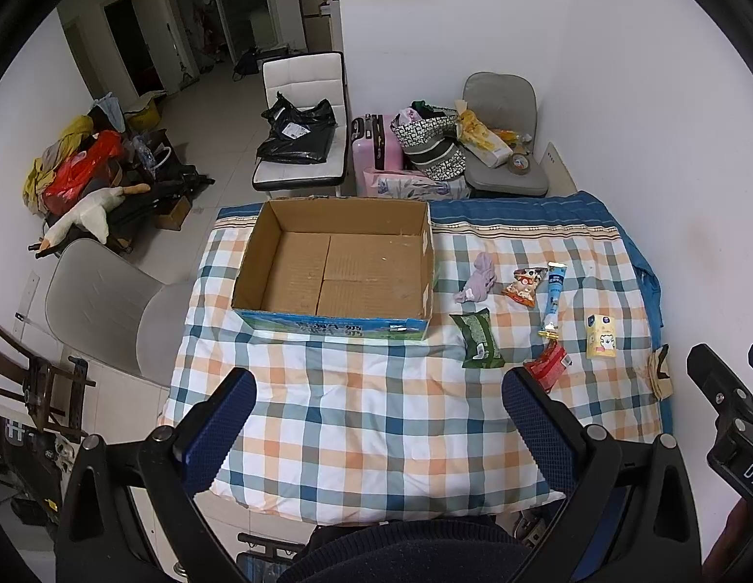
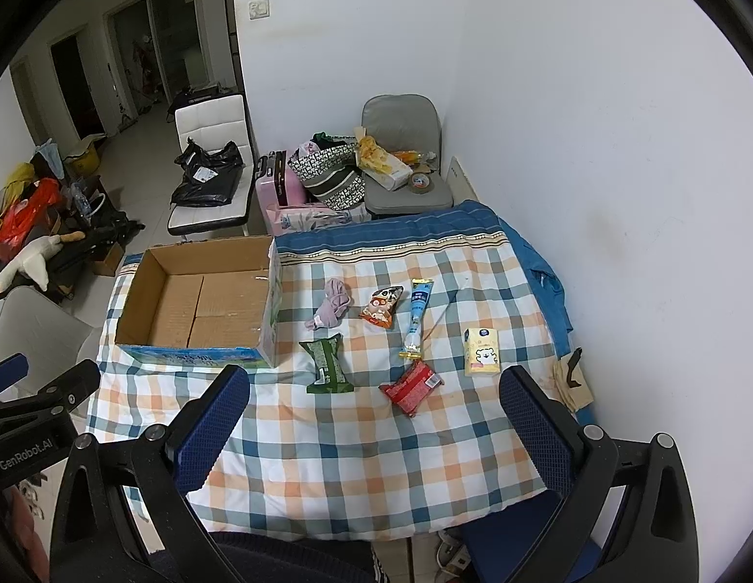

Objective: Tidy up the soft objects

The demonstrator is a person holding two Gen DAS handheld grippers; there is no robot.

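An empty cardboard box (image 1: 337,262) (image 2: 201,301) sits on the checked quilt (image 1: 357,418) (image 2: 357,437). To its right lie a crumpled purple cloth (image 1: 477,278) (image 2: 331,310), an orange snack bag (image 1: 523,284) (image 2: 382,307), a blue tube (image 1: 552,295) (image 2: 417,317), a green packet (image 1: 478,339) (image 2: 327,364), a red packet (image 1: 549,364) (image 2: 411,385) and a yellow tissue pack (image 1: 601,336) (image 2: 481,352). My left gripper (image 1: 378,401) is open and empty above the quilt's front. My right gripper (image 2: 374,398) is open and empty, near the red packet.
A brown paper item (image 1: 660,370) (image 2: 573,384) lies at the quilt's right edge by the wall. Behind the table stand a grey chair (image 1: 502,145), a pink suitcase (image 1: 376,145) and a white chair with a black bag (image 1: 301,136). A grey chair (image 1: 104,306) stands left.
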